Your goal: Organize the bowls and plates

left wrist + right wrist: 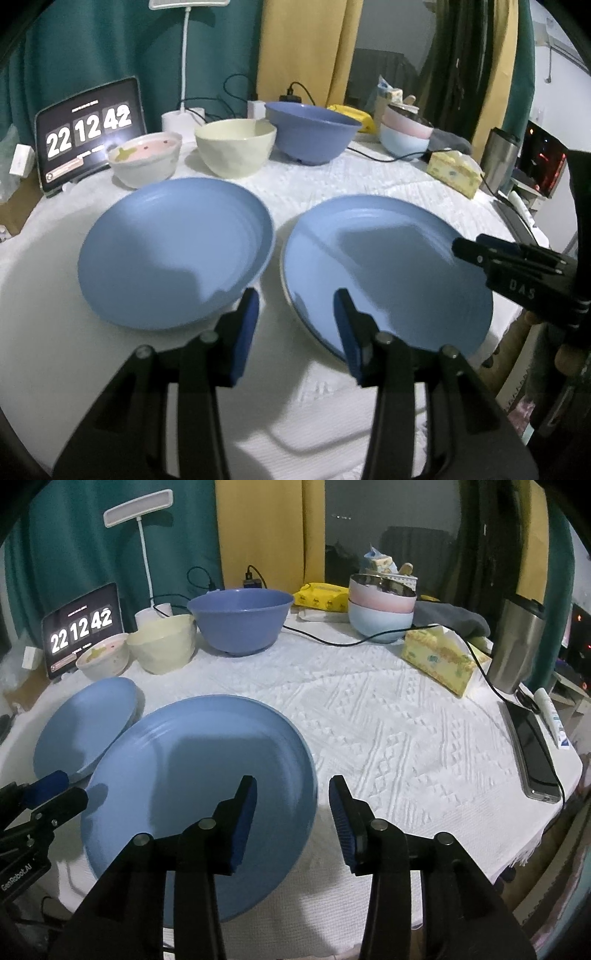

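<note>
The left gripper (297, 325) has its blue-padded fingers (246, 332) spread with nothing between them, hovering over the gap between two blue plates. The right gripper (291, 812) is likewise spread and empty, poised over the near right edge of the right blue plate (199, 794). That plate lies flat on the white tablecloth (388, 731), just beside the left blue plate (173, 254), their rims close but apart. Behind them stand a pink-lined bowl (146, 158), a cream bowl (236, 147) and a large blue bowl (312, 133) in a row. Farther right sit stacked pastel bowls (382, 605), and a tablet clock (88, 133) leans at the back left.
</note>
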Demonstrator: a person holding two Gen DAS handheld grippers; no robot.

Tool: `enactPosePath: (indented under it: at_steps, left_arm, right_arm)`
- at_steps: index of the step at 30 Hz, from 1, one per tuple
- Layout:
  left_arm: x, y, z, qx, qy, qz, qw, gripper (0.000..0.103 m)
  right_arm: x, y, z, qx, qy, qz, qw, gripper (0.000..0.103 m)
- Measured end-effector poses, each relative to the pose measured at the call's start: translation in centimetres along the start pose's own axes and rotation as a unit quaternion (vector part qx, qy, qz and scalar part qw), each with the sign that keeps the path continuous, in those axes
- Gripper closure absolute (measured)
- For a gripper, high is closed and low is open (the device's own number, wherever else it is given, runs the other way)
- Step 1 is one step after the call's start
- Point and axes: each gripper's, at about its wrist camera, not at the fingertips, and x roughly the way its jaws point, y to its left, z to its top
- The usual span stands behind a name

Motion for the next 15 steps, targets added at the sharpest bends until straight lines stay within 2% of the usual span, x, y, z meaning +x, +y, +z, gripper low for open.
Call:
enactPosePath:
  at_steps: [15]
  left_arm:
    - [-1.2,3.6,0.5,-0.027,-0.027,0.02,0.9991,0.057]
  right_arm:
    - [-0.6,3.4,1.5,-0.023,-0.011,0.012,1.0,0.06]
